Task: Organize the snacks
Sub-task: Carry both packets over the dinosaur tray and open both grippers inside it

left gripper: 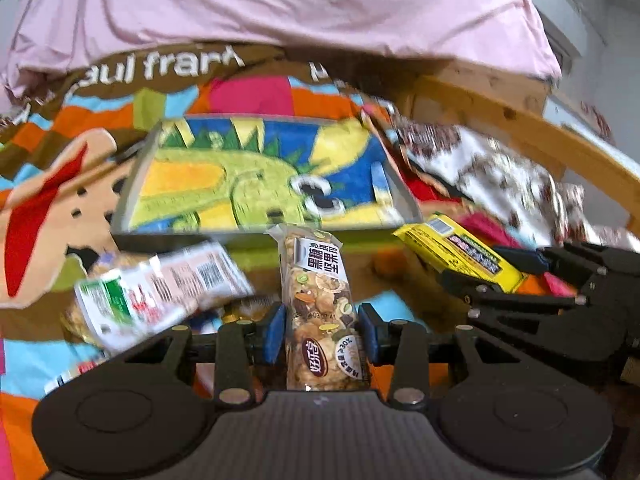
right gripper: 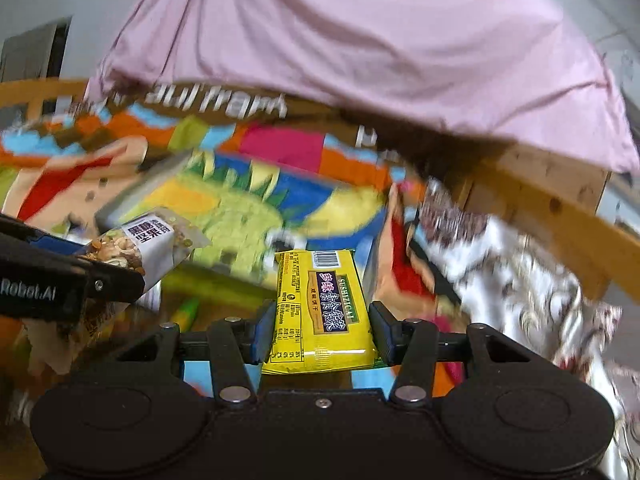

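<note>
**Two snacks aloft, tin ahead**

We grip the nut bar (left gripper: 320,312) in our left gripper (left gripper: 322,338), the yellow biscuit pack (right gripper: 320,312) in our right gripper (right gripper: 320,334). Mid-frame lies the dinosaur tin (left gripper: 256,176). Risk: slick wrappers slipping.

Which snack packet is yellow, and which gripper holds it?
The flat biscuit packet in the right gripper. The left gripper holds a clear nut bar.
</note>
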The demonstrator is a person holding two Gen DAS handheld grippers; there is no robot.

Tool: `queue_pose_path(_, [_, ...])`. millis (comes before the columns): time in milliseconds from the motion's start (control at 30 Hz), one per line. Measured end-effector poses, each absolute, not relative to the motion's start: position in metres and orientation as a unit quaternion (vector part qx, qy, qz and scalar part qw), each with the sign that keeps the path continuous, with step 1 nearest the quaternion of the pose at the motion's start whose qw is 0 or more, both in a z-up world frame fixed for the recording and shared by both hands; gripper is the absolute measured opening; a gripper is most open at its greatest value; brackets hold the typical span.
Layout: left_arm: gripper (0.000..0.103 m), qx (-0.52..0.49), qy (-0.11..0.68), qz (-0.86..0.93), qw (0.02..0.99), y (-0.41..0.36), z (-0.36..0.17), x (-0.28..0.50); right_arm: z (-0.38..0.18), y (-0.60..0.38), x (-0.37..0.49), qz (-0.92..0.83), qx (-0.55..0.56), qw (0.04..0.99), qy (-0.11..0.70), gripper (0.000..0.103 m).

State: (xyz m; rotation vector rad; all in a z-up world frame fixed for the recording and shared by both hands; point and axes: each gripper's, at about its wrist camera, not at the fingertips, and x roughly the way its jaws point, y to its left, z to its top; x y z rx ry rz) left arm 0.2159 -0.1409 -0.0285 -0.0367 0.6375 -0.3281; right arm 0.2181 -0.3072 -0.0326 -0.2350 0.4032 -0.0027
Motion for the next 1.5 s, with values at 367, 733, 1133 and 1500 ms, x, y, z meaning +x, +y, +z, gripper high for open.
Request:
queue_pose_path(367, [0.043,-0.070,0.243,-0.120,0.960,-0.137,0.000,0.281,-0.032,-0.314,0.282,-0.027,-0.115,0.987,0.105,0.052])
queue_pose_path(733, [0.043,-0.069,0.241,-0.107,0.962,-0.157,-0.017,0.371,-0.060,-0.336,0.346,-0.030,-0.057,0.989,0.134,0.052])
queue_pose_path(1133, [0.043,-0.069,0.288,-0.092,0.951,-0.172,-0.053,0.421,-0.083,-0.330,0.372,0.001,-0.062,0.981,0.186,0.052])
queue_pose_path(1500, [0.043,-0.059,0.308,-0.089,0.945,-0.177,-0.067,0.427,-0.090,-0.326,0.382,0.007,-0.063,0.974,0.216,0.053])
